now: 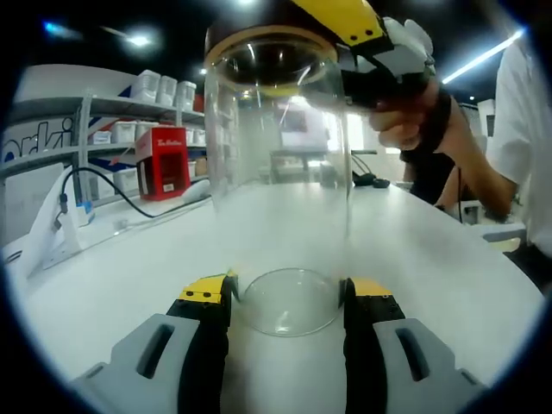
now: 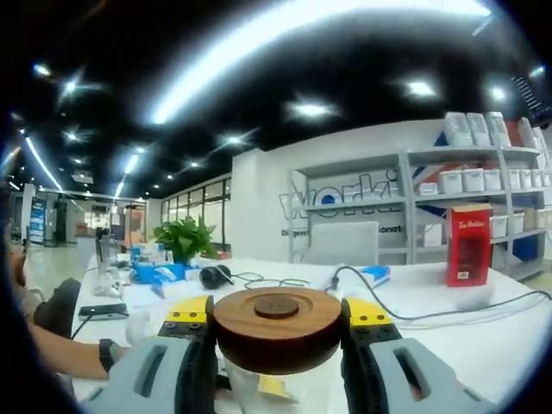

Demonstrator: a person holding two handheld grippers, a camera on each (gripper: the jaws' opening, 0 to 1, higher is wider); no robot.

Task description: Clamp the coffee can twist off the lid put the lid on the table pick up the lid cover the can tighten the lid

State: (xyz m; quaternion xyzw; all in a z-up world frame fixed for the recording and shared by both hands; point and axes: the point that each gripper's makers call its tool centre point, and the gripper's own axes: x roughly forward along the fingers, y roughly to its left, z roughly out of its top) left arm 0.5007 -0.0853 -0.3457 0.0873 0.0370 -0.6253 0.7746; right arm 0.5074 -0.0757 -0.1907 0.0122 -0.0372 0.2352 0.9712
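A tall clear glass coffee can [image 1: 280, 172] stands upright on the white table [image 1: 431, 250]. My left gripper [image 1: 289, 289] is shut on the can's base, one yellow-tipped jaw on each side. At the can's mouth sits the round wooden lid [image 1: 267, 39], and my right gripper [image 1: 371, 43], held by a hand, reaches onto it from the right. In the right gripper view the brown lid [image 2: 278, 323] lies flat between the jaws of my right gripper [image 2: 278, 312], which is shut on it. The glass of the can shows just beneath the lid.
A red box [image 1: 163, 162] stands on grey shelving with white containers at the left, and a black cable [image 1: 129, 203] trails over the table. A person in white [image 1: 526, 129] stands at the right. A plant [image 2: 185, 237] and headphones [image 2: 214, 276] sit further along the table.
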